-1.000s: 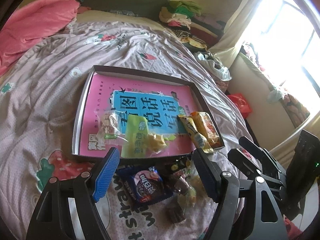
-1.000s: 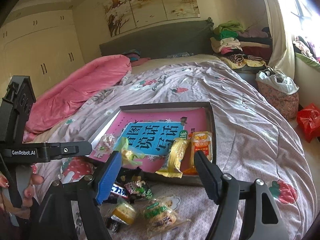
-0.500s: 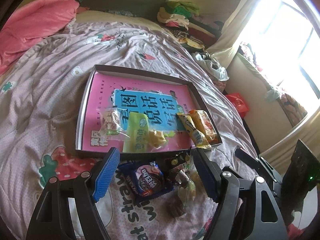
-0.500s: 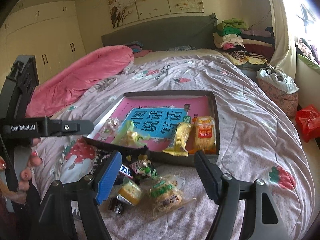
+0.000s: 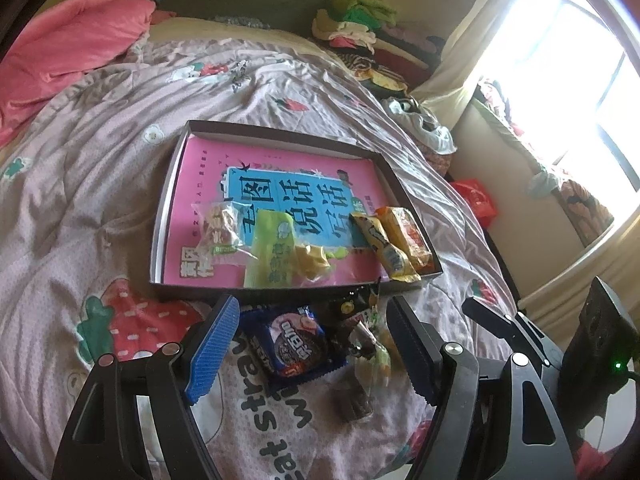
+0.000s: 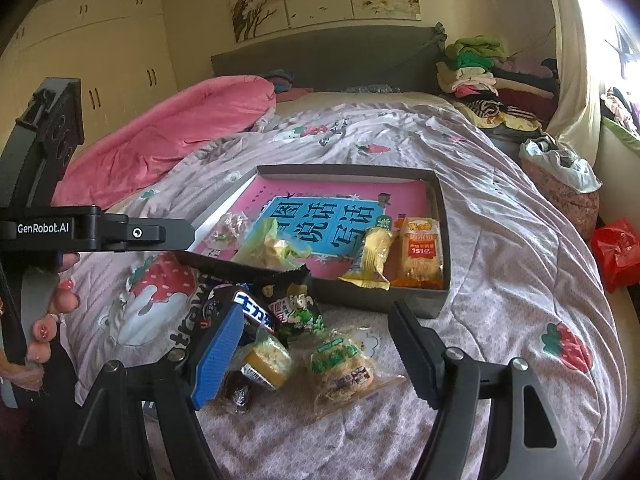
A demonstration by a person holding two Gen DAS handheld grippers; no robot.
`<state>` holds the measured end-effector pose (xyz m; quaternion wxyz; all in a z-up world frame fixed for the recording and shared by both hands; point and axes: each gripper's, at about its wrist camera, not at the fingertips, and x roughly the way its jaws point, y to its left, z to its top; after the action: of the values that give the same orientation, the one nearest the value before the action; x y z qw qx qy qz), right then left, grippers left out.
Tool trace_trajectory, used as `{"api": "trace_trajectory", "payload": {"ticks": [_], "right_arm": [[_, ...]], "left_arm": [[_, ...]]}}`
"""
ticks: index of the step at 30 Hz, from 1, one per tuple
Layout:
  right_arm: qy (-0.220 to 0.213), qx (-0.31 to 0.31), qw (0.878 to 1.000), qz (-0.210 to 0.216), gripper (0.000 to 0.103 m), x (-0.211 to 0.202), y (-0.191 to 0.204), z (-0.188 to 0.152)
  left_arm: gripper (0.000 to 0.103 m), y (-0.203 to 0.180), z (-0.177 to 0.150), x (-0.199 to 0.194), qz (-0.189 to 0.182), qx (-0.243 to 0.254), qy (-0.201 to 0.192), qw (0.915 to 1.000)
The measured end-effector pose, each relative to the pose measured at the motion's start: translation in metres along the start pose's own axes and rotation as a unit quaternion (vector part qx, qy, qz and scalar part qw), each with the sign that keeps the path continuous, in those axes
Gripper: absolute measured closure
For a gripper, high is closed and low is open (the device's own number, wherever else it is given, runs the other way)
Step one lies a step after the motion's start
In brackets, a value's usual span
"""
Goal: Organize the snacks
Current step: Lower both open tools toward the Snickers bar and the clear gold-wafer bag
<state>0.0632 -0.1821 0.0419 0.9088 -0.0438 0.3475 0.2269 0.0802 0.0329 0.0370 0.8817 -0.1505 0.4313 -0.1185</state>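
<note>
A shallow dark box (image 5: 276,130) (image 6: 440,220) with a pink book as its floor lies on the bed. It holds a clear candy bag (image 5: 218,226), a green packet (image 5: 272,248), a yellow bar (image 5: 384,248) (image 6: 372,256) and an orange packet (image 5: 408,236) (image 6: 420,252). Loose snacks lie in front of it: a blue Oreo pack (image 5: 294,346), a black packet (image 6: 294,304), a green-labelled cake (image 6: 344,364), a yellow cake (image 6: 268,362). My left gripper (image 5: 310,352) is open over the Oreo pack. My right gripper (image 6: 316,360) is open over the cakes.
The bed has a pink-grey strawberry-print quilt (image 5: 80,184) and a pink duvet (image 6: 168,136) at the back left. Folded clothes (image 6: 480,68) are piled at the headboard's right. A red bag (image 6: 616,248) lies on the floor by the window.
Both grippers have come lower and closer to the loose snacks in front of the box. Both stay open; no snack has moved.
</note>
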Motion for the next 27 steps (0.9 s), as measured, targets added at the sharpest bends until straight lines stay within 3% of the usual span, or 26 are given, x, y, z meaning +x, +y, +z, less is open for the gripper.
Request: {"api": "trace_trajectory", "payload": {"ticks": [27], "right_arm": [[0.047,-0.083,0.995,0.017,0.029,0.014,0.034,-0.020]], "left_arm": [[0.026,-0.007,-0.015,0.011,0.004,0.021,0.032,0.9992]]}}
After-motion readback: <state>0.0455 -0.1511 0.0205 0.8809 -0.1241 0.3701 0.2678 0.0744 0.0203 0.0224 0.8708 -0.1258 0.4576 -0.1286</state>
